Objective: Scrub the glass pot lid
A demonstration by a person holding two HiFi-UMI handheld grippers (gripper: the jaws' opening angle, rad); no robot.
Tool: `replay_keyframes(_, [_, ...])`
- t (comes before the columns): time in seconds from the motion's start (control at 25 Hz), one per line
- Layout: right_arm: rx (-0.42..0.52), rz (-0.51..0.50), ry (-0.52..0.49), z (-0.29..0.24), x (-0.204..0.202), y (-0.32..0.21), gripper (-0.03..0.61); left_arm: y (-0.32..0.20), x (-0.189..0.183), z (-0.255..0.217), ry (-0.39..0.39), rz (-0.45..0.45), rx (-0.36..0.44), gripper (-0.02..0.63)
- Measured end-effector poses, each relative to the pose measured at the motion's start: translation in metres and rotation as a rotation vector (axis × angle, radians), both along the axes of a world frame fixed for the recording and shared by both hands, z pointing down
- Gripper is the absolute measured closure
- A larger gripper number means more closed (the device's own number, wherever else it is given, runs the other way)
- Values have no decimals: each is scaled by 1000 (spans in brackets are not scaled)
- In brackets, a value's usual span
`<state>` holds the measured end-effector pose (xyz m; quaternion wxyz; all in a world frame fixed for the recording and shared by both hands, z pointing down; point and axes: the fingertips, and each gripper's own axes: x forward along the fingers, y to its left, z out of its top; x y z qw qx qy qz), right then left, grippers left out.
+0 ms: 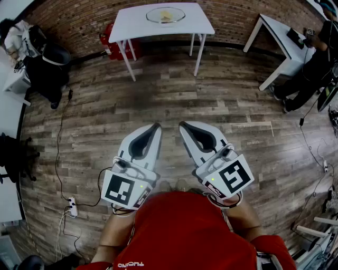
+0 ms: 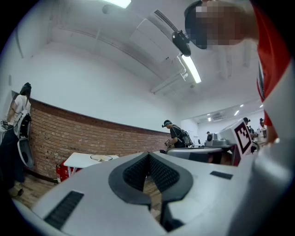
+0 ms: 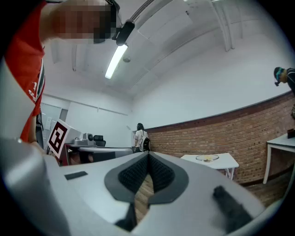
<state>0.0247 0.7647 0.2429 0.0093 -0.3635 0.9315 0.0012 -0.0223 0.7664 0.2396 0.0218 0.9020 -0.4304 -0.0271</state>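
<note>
Glass pot lid (image 1: 177, 16) on white table (image 1: 132, 25), yellow item (image 1: 166, 16) inside

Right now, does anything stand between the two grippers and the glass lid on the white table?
Nothing visible does. The left gripper and right gripper, both shut and empty, are held side by side well short of the white table where the glass lid lies. Only wooden floor shows between them.

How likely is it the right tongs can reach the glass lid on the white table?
Probably not: the right tongs hang shut, well short of the glass lid on the white table, with open wood floor between.
</note>
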Motion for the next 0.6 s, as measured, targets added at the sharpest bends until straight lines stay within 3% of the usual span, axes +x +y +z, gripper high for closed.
replay_keyframes(0.6, [-3, 22, -31, -3, 9, 2, 549, 1, 7, 0, 3, 22, -6, 597])
